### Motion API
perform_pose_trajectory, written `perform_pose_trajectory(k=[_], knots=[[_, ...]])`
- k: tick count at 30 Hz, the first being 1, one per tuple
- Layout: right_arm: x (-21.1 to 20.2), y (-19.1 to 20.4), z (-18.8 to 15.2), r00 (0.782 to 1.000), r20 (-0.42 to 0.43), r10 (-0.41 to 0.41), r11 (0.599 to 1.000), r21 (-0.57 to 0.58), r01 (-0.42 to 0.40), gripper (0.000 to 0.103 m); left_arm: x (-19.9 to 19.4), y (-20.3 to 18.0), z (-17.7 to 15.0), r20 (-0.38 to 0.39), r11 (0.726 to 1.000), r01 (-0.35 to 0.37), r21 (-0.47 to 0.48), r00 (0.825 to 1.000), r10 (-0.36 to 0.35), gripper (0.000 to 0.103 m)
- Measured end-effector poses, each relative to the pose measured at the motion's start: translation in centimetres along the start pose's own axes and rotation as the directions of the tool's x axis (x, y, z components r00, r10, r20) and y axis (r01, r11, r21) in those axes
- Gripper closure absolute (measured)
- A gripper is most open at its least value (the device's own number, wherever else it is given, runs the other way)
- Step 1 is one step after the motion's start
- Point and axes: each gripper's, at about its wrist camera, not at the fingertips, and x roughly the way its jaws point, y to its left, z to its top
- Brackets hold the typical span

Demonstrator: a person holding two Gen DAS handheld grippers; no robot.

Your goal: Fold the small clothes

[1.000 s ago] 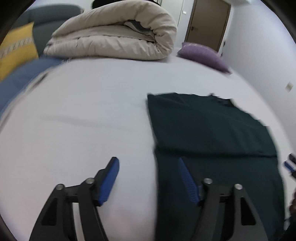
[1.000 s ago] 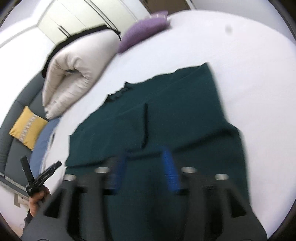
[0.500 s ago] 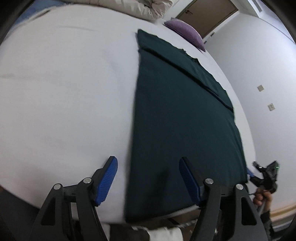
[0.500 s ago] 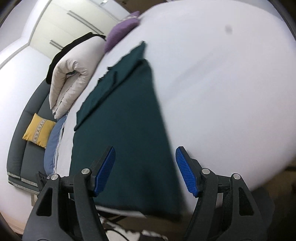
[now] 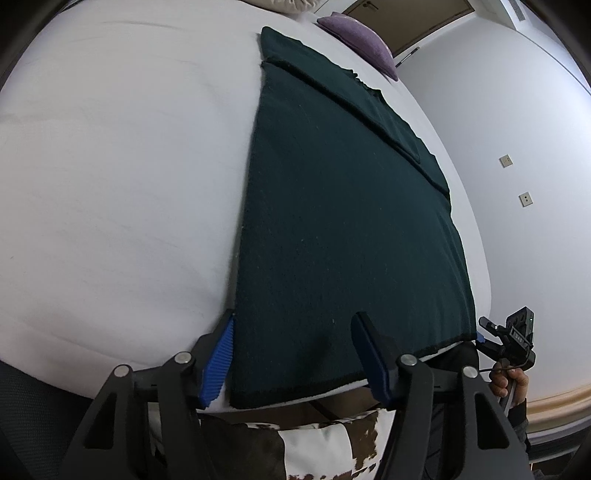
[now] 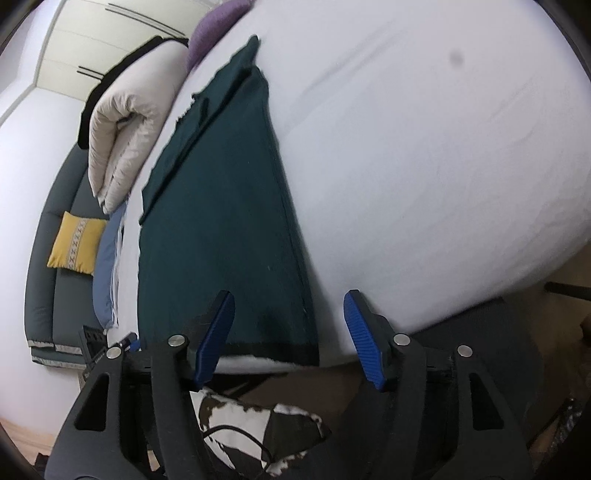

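A dark green garment point(image 5: 343, 221) lies flat on the white bed point(image 5: 122, 177), with its long side running away from the cameras. Its near hem reaches the near edge of the bed. At the far end a folded part lies on top of it.

The left gripper point(image 5: 295, 354) is at the near left corner of the garment. Its jaws are closing, with the corner between them. The blue pads point(image 5: 218, 358) do not press the cloth yet, and the left pad stands just beside the garment's left edge.

The right gripper point(image 6: 288, 336) is at the near right corner. Its jaws are closing too, and the corner with the black hem lies between them, not yet pinched.

In the left view a hand point(image 5: 511, 380) holds the right gripper at the far corner of the hem.

A beige duvet point(image 6: 125, 122) and a purple pillow point(image 5: 356, 31) lie at the far end of the bed. A yellow cushion point(image 6: 75, 242) rests on a grey sofa point(image 6: 44, 266) beside the bed.
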Motion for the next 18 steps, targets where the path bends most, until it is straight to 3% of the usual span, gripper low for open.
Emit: perform_pose_trajectory(k=[4,8,12,18], knots=[[0.3,0.4,-0.3,0.999,-0.037,-0.013,0.999,-0.030,0.012,0.046,0.3,0.0,0.2,-0.014,0.999,-0.031,0.008,0.999,0.032,0.063],[1.1,0.7,0.3,0.997,-0.067,-0.029,0.999,-0.025,0.028,0.061,0.2,1.2,0.0,-0.019,0.999,-0.041,-0.030,0.999,0.040,0.095],[1.2,0.3,0.1,0.997,-0.078,-0.027,1.000,-0.016,0.026,0.094,-0.6,1.8,-1.0,-0.012,0.999,-0.012,-0.044,1.000,0.012,0.096],[0.1,0.8,-0.4,0.999,-0.039,0.001,1.000,-0.027,-0.002,0.096,-2.0,1.7,-1.0,0.019,0.996,0.046,-0.077,0.999,-0.045,0.097]])
